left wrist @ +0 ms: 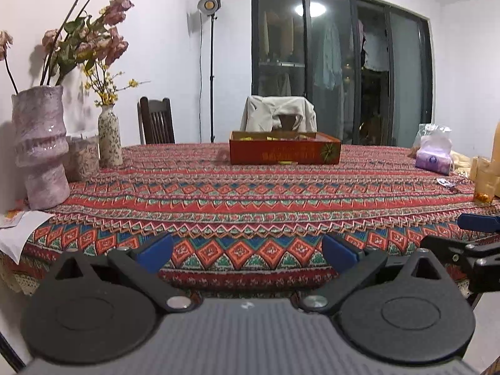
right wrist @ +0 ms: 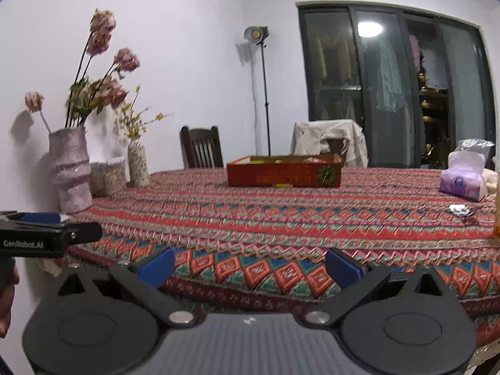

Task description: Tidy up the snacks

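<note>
Both the left gripper and the right gripper are hovering wide apart and empty over the near edge of the patterned tablecloth. Farther back, an orange snack box is sitting open, holding yellow packets.

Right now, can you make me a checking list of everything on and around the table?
Surface: table with patterned red tablecloth, mostly bare in the middle.
Job's things: red snack box at the far side, yellow packets inside.
Clutter: big pink vase, small flowered vase, purple tissue pack, small wrapper, white paper.
Grippers: left gripper and right gripper both open, empty, above the near table edge.
Cables: thin cord beside the lamp stand.
Surroundings: two chairs, one draped with cloth; dark glass doors.
</note>
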The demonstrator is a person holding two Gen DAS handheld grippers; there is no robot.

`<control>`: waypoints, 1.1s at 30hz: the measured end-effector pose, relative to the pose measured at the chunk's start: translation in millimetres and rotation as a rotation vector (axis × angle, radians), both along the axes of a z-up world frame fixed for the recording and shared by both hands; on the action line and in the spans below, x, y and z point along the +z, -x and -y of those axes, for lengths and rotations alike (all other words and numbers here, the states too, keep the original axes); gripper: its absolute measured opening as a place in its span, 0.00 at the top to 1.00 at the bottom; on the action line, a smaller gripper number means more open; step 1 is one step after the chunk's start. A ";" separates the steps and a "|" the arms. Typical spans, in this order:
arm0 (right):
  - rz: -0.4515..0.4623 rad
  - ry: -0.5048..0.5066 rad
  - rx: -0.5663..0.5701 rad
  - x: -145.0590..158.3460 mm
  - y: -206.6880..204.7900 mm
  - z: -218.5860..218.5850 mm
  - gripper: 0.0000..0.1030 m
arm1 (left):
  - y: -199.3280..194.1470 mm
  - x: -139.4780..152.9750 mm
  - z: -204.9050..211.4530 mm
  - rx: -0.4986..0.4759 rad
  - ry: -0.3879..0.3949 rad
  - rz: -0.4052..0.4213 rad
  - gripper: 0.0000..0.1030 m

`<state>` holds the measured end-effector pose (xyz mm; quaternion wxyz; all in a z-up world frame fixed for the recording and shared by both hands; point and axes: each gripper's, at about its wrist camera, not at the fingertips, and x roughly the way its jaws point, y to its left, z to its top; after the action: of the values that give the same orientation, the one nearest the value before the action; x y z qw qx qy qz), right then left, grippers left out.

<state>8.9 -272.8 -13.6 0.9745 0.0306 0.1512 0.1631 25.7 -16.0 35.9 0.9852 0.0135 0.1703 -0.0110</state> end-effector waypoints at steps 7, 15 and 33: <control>-0.008 0.030 0.036 -4.0 -4.8 -11.1 0.00 | 0.9 0.3 1.0 0.011 -0.011 -0.001 0.00; -0.010 0.031 0.024 -2.6 -7.6 -12.9 0.00 | 0.0 -0.1 -0.7 0.009 -0.005 -0.006 0.00; 0.006 0.028 0.018 -1.9 -6.4 -9.5 0.00 | 0.5 1.4 1.1 0.007 -0.002 -0.005 0.00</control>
<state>15.2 -263.3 -15.4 0.9738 0.0152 0.1506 0.1699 25.2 -17.1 37.3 0.9849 0.0140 0.1726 -0.0076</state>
